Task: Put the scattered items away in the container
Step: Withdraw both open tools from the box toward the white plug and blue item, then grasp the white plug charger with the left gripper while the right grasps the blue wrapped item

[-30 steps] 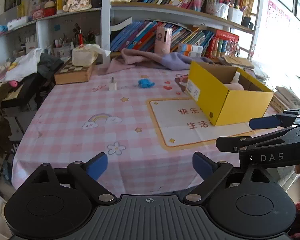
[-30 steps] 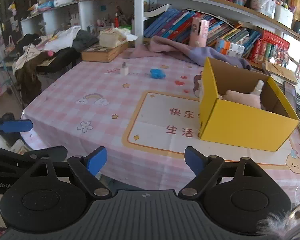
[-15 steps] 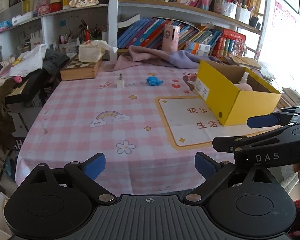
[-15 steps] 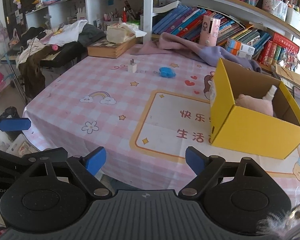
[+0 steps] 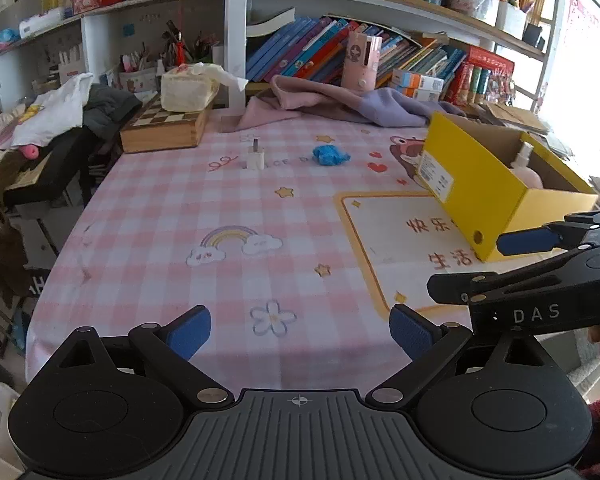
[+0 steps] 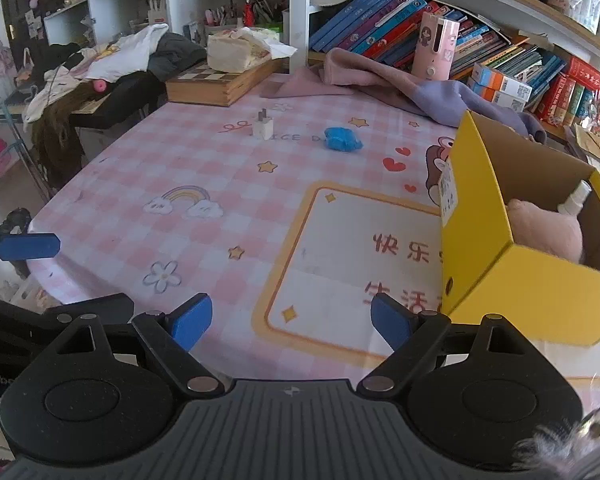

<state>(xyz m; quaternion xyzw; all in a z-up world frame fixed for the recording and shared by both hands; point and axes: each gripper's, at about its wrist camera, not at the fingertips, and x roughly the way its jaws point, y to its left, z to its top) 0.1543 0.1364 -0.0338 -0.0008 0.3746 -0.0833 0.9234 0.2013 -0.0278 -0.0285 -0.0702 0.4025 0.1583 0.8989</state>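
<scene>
Straight ahead of both tools, far across the pink checked tablecloth [image 5: 228, 216], sit the two leftovers: a white plug adapter [image 5: 255, 157] prongs up, and just to its right a crumpled blue thing [image 5: 331, 155], not touching each other. Left gripper [image 5: 300, 332] has its blue pads spread wide with nothing between them, hovering at the near table edge. Same deal with the right gripper [image 6: 291, 320], spread wide and empty. Off to the right of both is the yellow box [image 6: 496, 240], open on top, already holding a pink plush [image 6: 544, 232] and a small white spray bottle [image 6: 576, 198] leaning on the far wall.
</scene>
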